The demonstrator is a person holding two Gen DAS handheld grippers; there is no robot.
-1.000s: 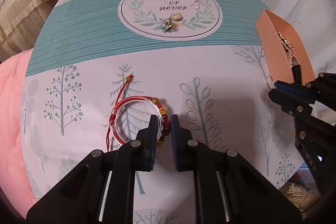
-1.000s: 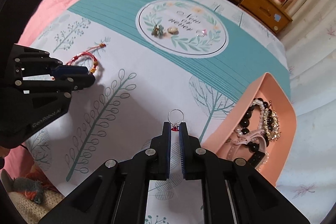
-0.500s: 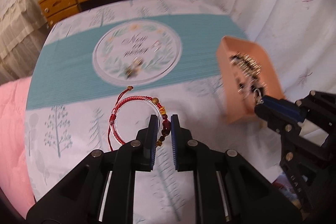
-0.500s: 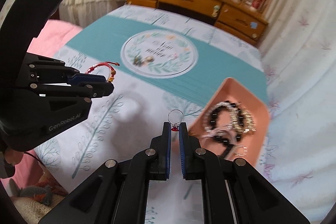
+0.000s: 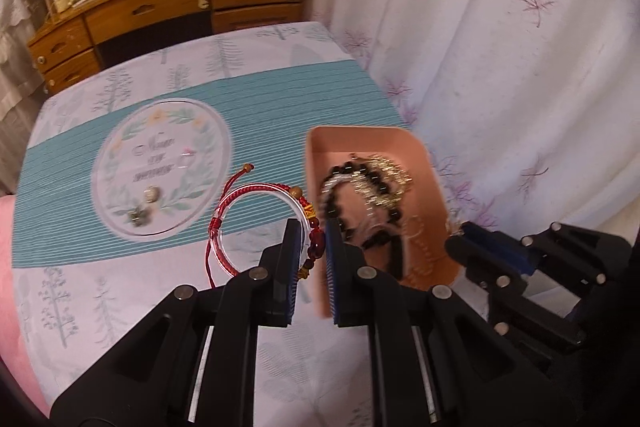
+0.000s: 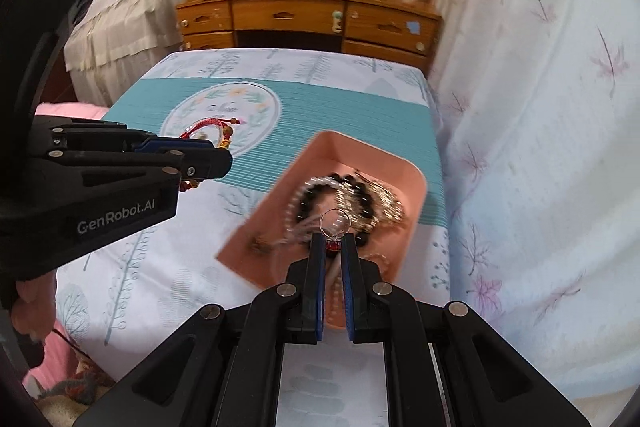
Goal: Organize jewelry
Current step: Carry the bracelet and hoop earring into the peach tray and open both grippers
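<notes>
Above a table [image 5: 100, 307] draped in a tree-print cloth, the left claw [image 5: 313, 247] is clamped on a red cord bracelet [image 5: 256, 223], held clear of the cloth beside a pink tray [image 5: 316, 155]. The right claw [image 6: 331, 247] grips a small silver ring with a red charm [image 6: 334, 225] over the tray, where black bead bracelets [image 6: 332, 195] and gold chains [image 6: 380, 199] lie heaped. Small trinkets [image 5: 146, 205] rest on the cloth's round emblem.

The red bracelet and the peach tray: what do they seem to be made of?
The red bracelet, pinched in the left gripper, looks like braided cord strung with glossy dark-red and gold beads, paired with a clear ring, perhaps glass or plastic. The peach tray looks like matte moulded plastic: smooth walls, rounded corners, no gloss; blur leaves this uncertain.
</notes>
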